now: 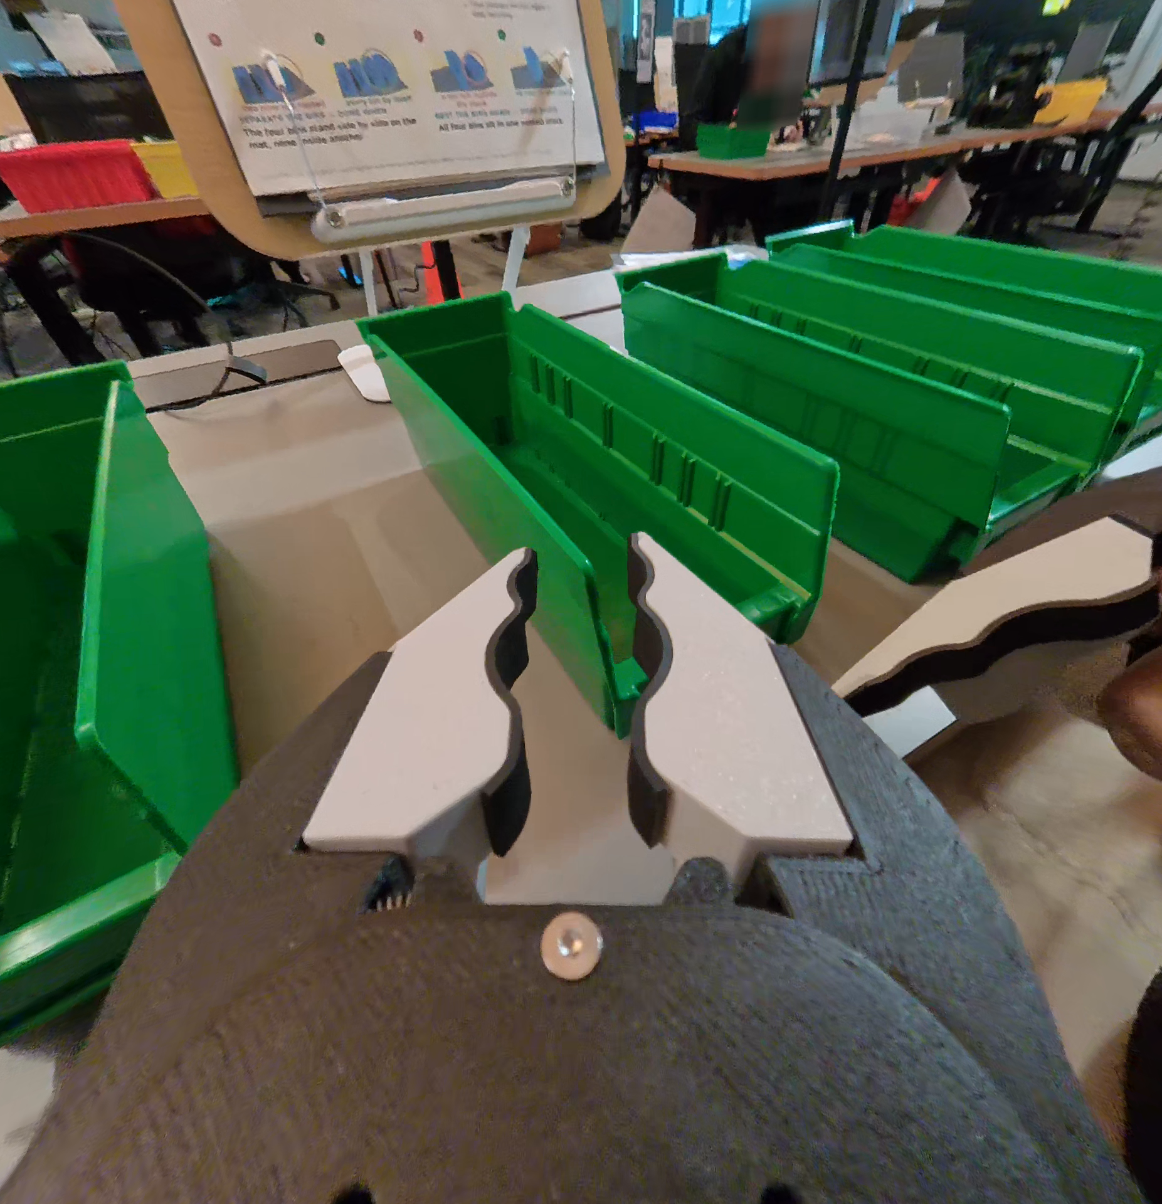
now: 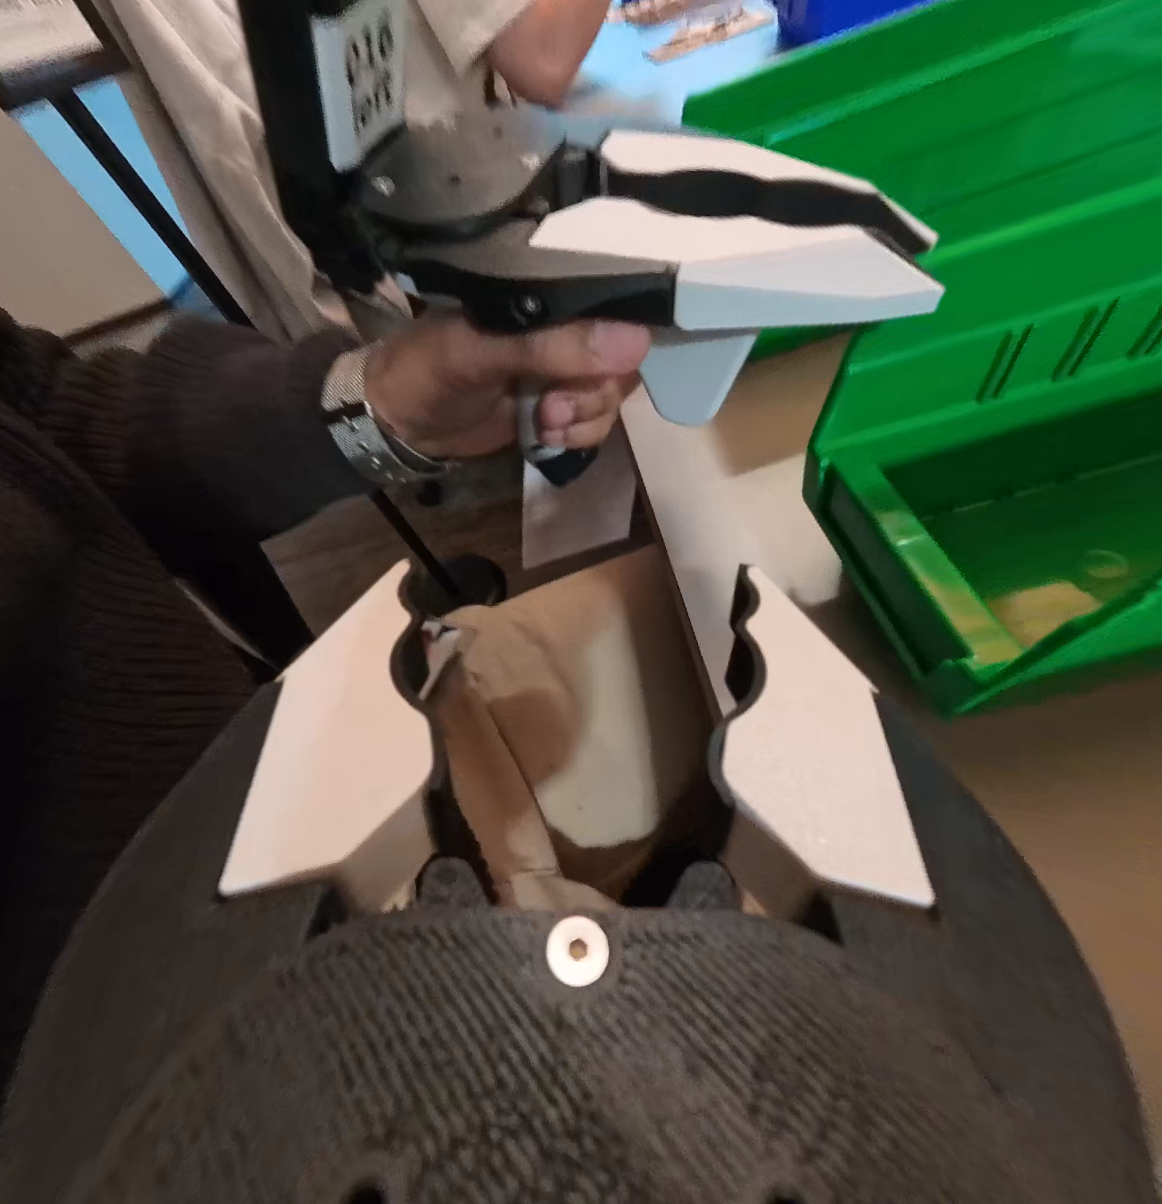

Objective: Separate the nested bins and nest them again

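Several green plastic bins stand on a tan table [image 1: 317, 521]. One bin [image 1: 128, 586] is at the left, one [image 1: 663, 456] in the middle, and more [image 1: 891, 404] lie packed together at the right; I cannot tell how they nest. My left gripper [image 1: 583, 547] is closed on the near end of the middle bin's left wall. It also shows in the right wrist view [image 2: 917, 260], at the green bins [image 2: 1021, 521]. My right gripper [image 2: 575, 576] is open and empty, over the table's near edge. One of its fingers [image 1: 995, 606] shows at the right of the left wrist view.
An instruction board [image 1: 382, 98] on a stand rises behind the table. A white mouse-like object [image 1: 366, 378] and a cable lie at the table's far side. A person's hand [image 2: 500, 391] holds the left gripper's handle. Desks and chairs fill the background.
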`<action>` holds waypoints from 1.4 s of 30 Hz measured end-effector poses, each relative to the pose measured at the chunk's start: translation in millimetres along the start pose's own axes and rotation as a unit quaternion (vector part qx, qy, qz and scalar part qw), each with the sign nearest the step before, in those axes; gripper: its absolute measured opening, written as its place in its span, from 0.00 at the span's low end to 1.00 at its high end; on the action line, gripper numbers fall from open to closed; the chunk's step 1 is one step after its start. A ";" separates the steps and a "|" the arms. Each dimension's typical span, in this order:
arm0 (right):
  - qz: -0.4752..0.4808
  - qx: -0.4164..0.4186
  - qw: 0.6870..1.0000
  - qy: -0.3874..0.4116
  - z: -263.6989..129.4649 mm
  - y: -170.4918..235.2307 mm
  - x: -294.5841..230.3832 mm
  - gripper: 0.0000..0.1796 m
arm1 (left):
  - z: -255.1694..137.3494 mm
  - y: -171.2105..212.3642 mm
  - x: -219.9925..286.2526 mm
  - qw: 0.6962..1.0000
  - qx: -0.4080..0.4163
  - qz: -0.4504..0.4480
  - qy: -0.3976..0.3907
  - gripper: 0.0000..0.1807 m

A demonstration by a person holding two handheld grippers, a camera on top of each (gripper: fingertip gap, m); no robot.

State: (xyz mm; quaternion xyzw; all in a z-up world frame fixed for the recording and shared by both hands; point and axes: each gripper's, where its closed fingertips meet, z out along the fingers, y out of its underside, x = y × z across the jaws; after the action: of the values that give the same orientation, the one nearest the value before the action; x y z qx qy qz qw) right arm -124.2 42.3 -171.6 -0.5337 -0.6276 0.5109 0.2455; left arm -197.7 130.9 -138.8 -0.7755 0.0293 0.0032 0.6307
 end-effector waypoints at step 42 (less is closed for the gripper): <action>0.125 0.050 0.806 0.577 -327.1 53.2 214.6 0.75 | -1.3 -33.2 -40.4 0.989 0.109 -0.032 -0.099 0.23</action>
State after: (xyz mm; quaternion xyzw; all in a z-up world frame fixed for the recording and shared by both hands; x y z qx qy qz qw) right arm 110.7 359.1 -153.6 -0.7911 -0.2717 0.1659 0.5223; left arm -236.4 138.0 -104.3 -0.6985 -0.0579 0.0568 0.7110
